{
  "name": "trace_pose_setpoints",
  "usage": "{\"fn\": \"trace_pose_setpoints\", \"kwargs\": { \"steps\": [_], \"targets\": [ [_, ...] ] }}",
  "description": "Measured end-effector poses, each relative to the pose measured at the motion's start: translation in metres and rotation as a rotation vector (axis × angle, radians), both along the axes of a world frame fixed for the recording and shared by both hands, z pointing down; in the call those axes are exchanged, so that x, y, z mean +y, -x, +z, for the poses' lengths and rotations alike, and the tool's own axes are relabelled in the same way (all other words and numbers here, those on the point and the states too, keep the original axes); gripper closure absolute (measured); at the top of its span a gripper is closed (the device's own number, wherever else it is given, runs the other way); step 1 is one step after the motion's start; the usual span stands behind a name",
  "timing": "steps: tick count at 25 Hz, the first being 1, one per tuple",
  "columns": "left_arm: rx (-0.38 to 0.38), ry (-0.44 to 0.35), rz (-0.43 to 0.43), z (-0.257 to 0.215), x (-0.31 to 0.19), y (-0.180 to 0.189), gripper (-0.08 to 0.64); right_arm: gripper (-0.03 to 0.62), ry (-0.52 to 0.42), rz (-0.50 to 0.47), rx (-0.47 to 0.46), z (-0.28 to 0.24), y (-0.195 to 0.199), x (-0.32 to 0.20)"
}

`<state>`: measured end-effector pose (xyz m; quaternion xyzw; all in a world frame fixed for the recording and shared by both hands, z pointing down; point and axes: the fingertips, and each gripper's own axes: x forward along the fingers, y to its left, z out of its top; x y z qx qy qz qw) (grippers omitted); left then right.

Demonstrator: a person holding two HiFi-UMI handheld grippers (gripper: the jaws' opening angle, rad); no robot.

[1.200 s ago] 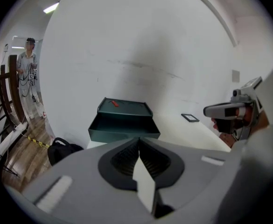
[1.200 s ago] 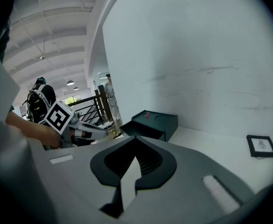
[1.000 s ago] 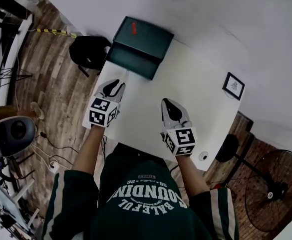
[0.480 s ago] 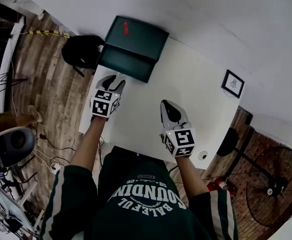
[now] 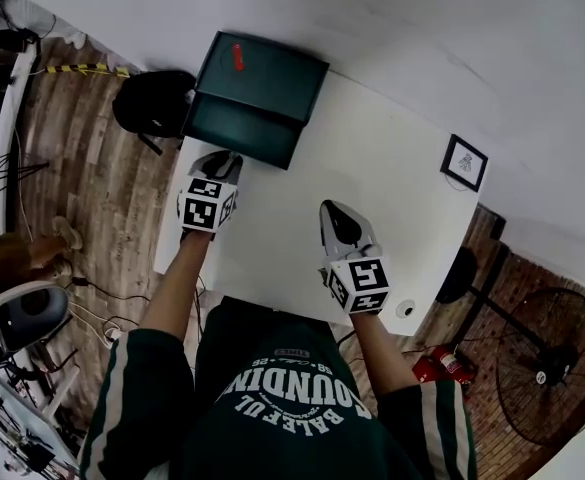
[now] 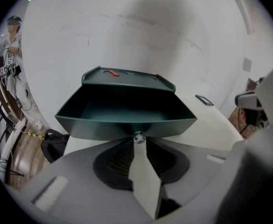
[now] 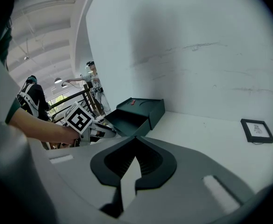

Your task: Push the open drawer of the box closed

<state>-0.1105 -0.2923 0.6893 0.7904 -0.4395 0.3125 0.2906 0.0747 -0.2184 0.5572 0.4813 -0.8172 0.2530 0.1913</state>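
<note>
A dark green box (image 5: 272, 73) stands at the table's far left corner against the wall, with a small red thing (image 5: 237, 56) on top. Its drawer (image 5: 242, 128) is pulled out towards me and looks empty inside. My left gripper (image 5: 227, 158) is right at the drawer's front face (image 6: 127, 125). Its jaws have just been closing and stand slightly apart, with the small metal knob (image 6: 137, 136) at their tips (image 6: 138, 140). My right gripper (image 5: 337, 208) hovers over the middle of the table, apart from the box, its jaws (image 7: 136, 139) shut on nothing.
The white table (image 5: 392, 208) runs along a white wall. A small framed picture (image 5: 465, 163) lies at its far right. A black bag (image 5: 152, 103) sits on the wooden floor left of the box, a fan (image 5: 552, 383) at the right. A person (image 7: 94, 85) stands far off.
My left gripper has moved forward and down from the table's left side to the drawer's front. Its jaws opened wide, then narrowed. The right gripper has sunk slightly.
</note>
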Motion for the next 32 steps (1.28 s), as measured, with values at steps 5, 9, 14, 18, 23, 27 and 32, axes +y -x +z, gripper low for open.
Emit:
{"fn": "trace_pose_setpoints", "kwargs": {
  "steps": [5, 9, 14, 18, 23, 27, 32],
  "targets": [
    [0.008, -0.013, 0.014, -0.003, -0.002, 0.002, 0.437, 0.594, 0.005, 0.01, -0.003, 0.002, -0.002, -0.001],
    [0.03, -0.022, 0.008, -0.007, -0.007, 0.0, 0.437, 0.594, 0.012, 0.016, -0.001, 0.003, -0.002, 0.0],
    [0.035, -0.018, 0.006, -0.007, -0.018, -0.004, 0.437, 0.594, 0.014, 0.029, 0.0, 0.003, -0.005, 0.0],
    [0.041, -0.016, 0.003, -0.006, -0.028, -0.007, 0.437, 0.594, 0.014, 0.048, 0.004, 0.004, -0.012, -0.002],
    [0.046, -0.018, 0.003, -0.008, -0.043, -0.013, 0.437, 0.594, 0.014, 0.074, 0.009, 0.005, -0.022, -0.002],
    [0.048, -0.012, -0.002, -0.008, -0.054, -0.016, 0.437, 0.594, 0.022, 0.089, 0.011, 0.006, -0.026, 0.0],
    [0.047, -0.01, -0.005, -0.008, -0.067, -0.02, 0.437, 0.594, 0.029, 0.104, 0.009, 0.008, -0.032, 0.004]
  ]
}}
